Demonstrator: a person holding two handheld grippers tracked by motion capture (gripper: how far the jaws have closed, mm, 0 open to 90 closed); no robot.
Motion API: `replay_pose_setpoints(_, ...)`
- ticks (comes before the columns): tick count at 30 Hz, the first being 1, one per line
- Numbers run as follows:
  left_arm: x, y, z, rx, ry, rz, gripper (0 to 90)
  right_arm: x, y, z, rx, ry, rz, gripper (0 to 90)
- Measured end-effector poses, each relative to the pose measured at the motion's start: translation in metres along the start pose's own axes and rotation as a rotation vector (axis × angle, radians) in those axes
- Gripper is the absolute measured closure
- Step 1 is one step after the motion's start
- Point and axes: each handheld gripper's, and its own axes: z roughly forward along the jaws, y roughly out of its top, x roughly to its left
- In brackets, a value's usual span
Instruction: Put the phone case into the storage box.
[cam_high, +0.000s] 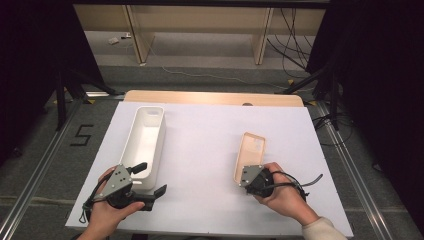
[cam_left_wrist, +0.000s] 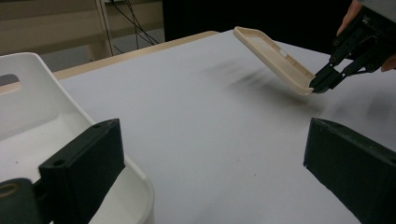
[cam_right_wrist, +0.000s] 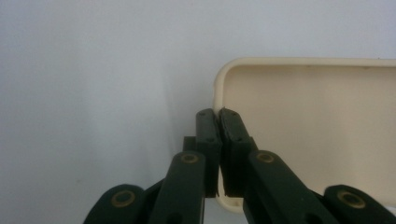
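A long white bin (cam_high: 145, 142) lies on the left of the white sheet, its inside bare. My left gripper (cam_high: 150, 179) stands open at the bin's near right corner, one jaw over the rim and the other out over the sheet. In the left gripper view (cam_left_wrist: 212, 140) the bin's rim (cam_left_wrist: 28, 84) runs under the left jaw. A beige lid (cam_high: 250, 152) is at the right, and my right gripper (cam_high: 250, 175) is shut on the rim of its near end. The lid (cam_left_wrist: 275, 58) hangs tilted above its shadow. Its hollow side (cam_right_wrist: 317, 130) faces the right gripper (cam_right_wrist: 217, 121).
The white sheet (cam_high: 210, 135) covers a wooden table whose far edge (cam_high: 210, 97) shows beyond it. Metal rails (cam_high: 350, 170) run along both sides on the floor. Cables (cam_high: 295, 40) and desk legs stand farther back.
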Motion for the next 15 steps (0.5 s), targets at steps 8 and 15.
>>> replay_pose_setpoints(8, 0.0000, 0.0001, 0.0002, 0.000, 0.000, -0.003, 4.4, 0.0027, 0.0040, 0.0001, -0.056, -0.004, -0.003, 88.2)
replay_pose_setpoints(15, 0.0000, 0.0003, 0.0004, 0.000, -0.001, 0.000, 4.5, 0.0028, 0.0069, -0.0035, -0.106, 0.021, -0.005, 88.2)
